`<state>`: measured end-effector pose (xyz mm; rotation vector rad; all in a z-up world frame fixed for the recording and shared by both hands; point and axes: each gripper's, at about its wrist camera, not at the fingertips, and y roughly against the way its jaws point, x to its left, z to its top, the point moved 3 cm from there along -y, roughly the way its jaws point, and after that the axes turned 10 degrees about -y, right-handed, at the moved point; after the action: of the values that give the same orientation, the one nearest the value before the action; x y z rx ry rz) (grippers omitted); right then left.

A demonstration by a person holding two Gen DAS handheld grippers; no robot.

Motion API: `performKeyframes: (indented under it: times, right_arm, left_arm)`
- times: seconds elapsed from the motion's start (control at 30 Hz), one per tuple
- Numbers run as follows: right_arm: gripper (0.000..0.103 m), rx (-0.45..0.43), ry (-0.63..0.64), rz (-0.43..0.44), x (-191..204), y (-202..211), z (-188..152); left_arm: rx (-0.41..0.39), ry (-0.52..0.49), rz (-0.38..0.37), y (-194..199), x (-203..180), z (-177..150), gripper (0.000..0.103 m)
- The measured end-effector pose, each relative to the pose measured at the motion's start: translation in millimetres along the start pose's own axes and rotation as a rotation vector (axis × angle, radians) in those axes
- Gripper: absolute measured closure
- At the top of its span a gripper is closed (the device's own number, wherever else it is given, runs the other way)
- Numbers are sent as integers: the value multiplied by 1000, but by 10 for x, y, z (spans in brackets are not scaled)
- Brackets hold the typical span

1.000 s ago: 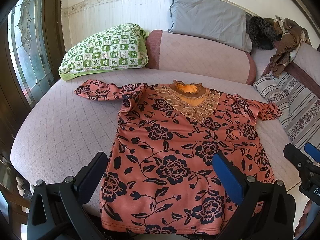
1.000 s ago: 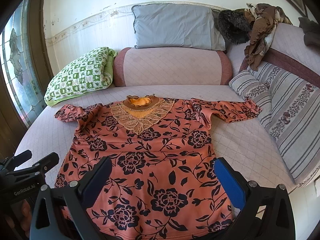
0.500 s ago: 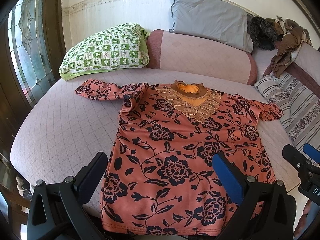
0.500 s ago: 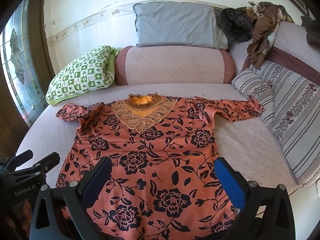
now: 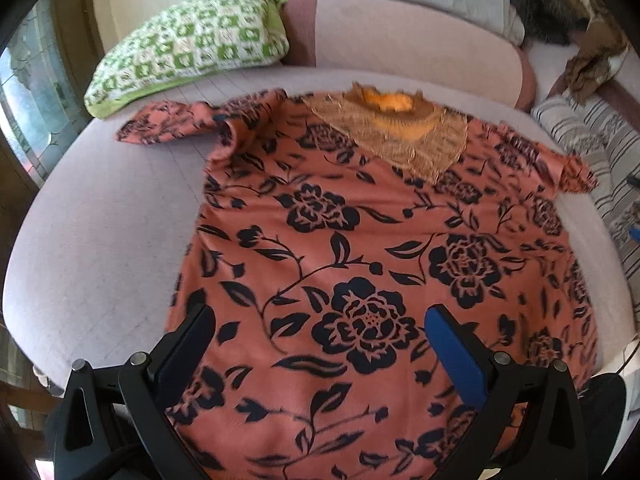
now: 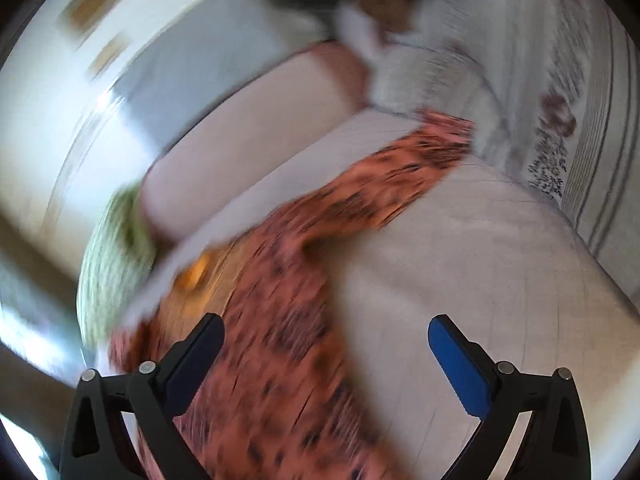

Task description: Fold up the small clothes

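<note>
The left gripper (image 5: pixel 320 344) has its jaws spread wide, holding nothing, and points forward over the lower half of the floral top (image 5: pixel 360 248), low over the cloth. The top, salmon with black flowers, lies flat and face up on the pale quilted bed (image 5: pixel 100 240). Its gold lace collar (image 5: pixel 404 132) points away from the camera and both short sleeves are stretched out to the sides. Beyond the left sleeve sits a green checked pillow (image 5: pixel 192 44), next to a pink bolster (image 5: pixel 400 44).

The right gripper (image 6: pixel 326 344) also has its jaws spread wide and empty. Its view is heavily blurred and tilted. It sits over the right edge of the top (image 6: pixel 280 320), one jaw above the cloth, the other above bare bed. The right sleeve (image 6: pixel 408 164) runs up towards a striped cushion (image 6: pixel 580 120).
</note>
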<state>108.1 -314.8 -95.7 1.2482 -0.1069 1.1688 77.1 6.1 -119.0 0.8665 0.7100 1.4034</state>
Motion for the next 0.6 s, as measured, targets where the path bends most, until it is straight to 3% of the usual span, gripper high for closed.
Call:
performKeyframes:
  times: [0.07, 0.2, 0.4, 0.53, 0.6]
  right_arm:
    - [18, -28, -83, -36, -271, -368, 554]
    - [32, -15, -225, -103, -665, -993, 1209]
    - [32, -56, -270, -228, -802, -1456, 1515]
    - [33, -89, -258, -308, -779, -1659, 1658]
    - [50, -96, -238, -341, -735, -1730, 1738]
  left_arm:
    - [4, -8, 8, -110, -2, 56, 0]
    - [-13, -18, 30, -272, 29, 223, 0]
    - [-46, -18, 30, -548, 43, 483, 0]
    - [17, -18, 24, -879, 64, 451, 0]
    - [34, -6, 13, -983, 90, 398, 0]
